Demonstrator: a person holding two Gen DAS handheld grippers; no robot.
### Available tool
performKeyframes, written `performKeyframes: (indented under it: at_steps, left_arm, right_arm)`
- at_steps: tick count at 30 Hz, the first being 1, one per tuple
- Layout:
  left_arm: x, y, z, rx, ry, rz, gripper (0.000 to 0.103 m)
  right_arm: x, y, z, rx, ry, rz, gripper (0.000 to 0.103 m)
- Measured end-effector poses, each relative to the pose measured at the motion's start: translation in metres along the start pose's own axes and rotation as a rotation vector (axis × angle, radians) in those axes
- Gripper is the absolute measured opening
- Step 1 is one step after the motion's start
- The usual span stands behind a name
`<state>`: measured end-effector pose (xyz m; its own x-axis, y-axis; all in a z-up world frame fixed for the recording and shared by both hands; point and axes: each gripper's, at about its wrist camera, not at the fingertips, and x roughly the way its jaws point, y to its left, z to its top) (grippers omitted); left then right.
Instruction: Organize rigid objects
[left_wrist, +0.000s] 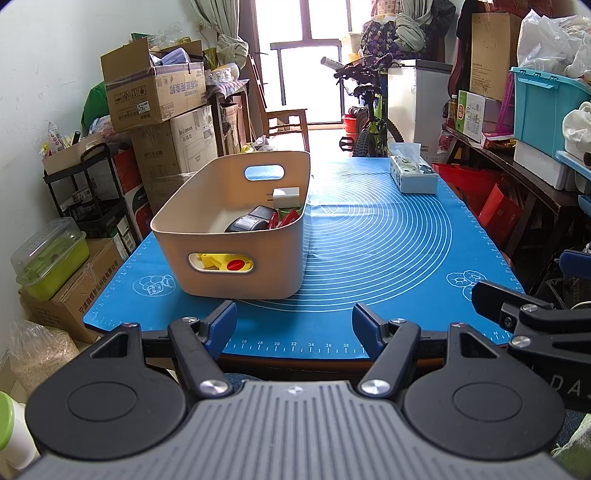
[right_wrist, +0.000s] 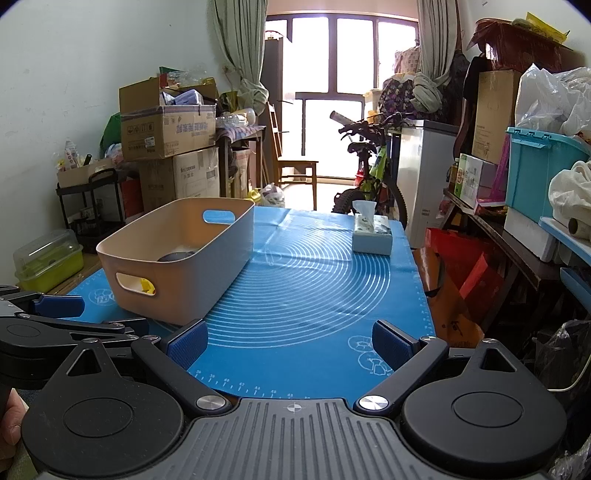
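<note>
Beige bin (left_wrist: 236, 236) sits left on the blue mat (left_wrist: 388, 240), holding charger (left_wrist: 286, 196), black device (left_wrist: 251, 219), red and yellow bits. I'd judge all stiff and light; grab bin by rim. My left gripper (left_wrist: 293, 326) and right gripper (right_wrist: 290, 341) both empty, jaws apart, near edge.

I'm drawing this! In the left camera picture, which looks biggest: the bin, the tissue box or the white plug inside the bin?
1. Bin, biggest by far.
2. Tissue box, though it sits farther away.
3. White plug, smallest.
</note>
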<state>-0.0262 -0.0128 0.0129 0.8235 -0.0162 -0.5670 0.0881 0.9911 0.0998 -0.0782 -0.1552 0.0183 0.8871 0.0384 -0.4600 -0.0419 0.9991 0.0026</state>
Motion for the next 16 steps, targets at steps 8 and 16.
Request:
performKeyframes:
  at_steps: [8,16]
  left_arm:
    - [0.0001,-0.001,-0.0004,-0.004,-0.002,0.0,0.07]
    - [-0.0001,-0.0016,-0.0002,-0.006,-0.004,0.0,0.07]
  right_arm:
    - [0.0001,-0.0005,0.0,0.003,0.002,0.001,0.096]
    - [0.0,-0.0004,-0.0001,0.003,0.002,0.001,0.096]
